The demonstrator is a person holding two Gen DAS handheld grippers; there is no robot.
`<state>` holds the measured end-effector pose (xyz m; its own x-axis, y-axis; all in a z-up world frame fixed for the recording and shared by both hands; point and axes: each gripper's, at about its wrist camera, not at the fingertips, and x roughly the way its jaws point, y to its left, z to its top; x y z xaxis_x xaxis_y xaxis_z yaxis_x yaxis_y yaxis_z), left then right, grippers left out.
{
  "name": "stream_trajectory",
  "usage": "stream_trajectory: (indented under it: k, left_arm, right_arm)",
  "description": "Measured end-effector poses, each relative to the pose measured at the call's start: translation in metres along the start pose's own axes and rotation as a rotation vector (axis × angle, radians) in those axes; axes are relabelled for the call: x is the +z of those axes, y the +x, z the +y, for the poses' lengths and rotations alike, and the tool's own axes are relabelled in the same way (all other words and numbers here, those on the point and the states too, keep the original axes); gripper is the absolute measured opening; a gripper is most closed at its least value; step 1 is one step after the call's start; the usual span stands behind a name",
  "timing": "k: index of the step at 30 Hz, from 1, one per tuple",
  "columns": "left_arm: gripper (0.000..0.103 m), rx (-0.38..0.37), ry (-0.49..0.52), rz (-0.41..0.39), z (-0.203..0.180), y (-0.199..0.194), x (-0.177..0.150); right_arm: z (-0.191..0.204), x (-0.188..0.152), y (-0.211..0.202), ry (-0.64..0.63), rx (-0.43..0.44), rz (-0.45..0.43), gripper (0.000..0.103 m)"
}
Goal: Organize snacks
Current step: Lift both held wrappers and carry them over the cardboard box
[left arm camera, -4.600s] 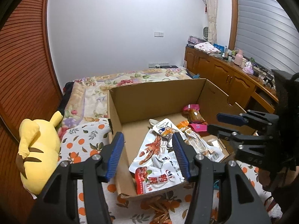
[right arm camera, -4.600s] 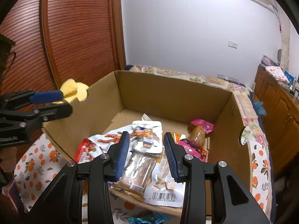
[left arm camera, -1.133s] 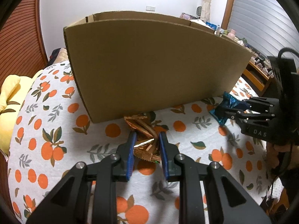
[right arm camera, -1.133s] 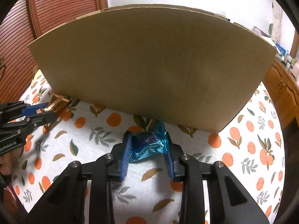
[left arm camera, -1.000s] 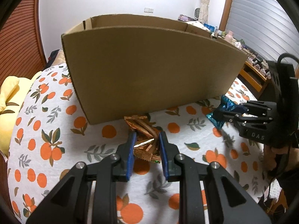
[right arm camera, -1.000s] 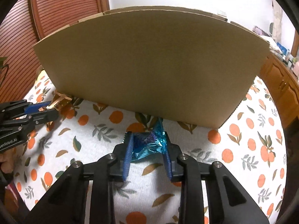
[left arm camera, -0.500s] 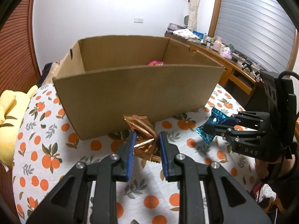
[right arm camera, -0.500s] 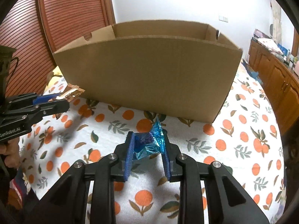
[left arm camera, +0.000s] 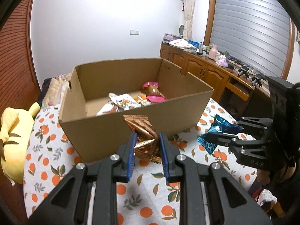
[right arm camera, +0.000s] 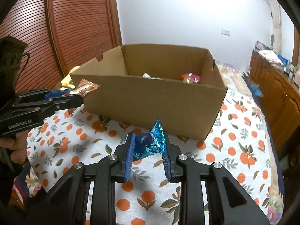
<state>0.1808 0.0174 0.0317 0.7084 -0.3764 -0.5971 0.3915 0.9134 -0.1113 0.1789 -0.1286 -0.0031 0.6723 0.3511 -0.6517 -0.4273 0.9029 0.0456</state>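
At the left edge of the right wrist view, white lettering "GenRobot.AI" runs along the black plastic left gripper. At lower right of the left wrist view, the black plastic right gripper bears embossed "DAS".

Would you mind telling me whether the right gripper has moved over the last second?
Yes. The right gripper, shut on the blue snack packet, has risen: the cardboard box now shows its open top and inside, not just its front wall.

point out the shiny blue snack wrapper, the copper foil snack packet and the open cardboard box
shiny blue snack wrapper point(right arm camera: 150, 144), right wrist view, crinkled middle
copper foil snack packet point(left arm camera: 143, 131), left wrist view, upper body
open cardboard box point(left arm camera: 105, 133), left wrist view, near wall
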Motion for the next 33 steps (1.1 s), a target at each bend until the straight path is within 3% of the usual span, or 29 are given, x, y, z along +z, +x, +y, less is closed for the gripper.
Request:
stream_trajectory:
  k: [16, 33]
  left_arm:
    - [0.022, 0.034, 0.025, -0.045, 0.007, -0.007, 0.035]
    - [0.022, 0.089, -0.023, 0.001, 0.039, 0.039, 0.058]
  right_arm:
    - [0.009, 0.033, -0.026, -0.032, 0.008, -0.087, 0.026]
    - [0.002, 0.066, -0.032, -0.027, 0.002, -0.127, 0.026]
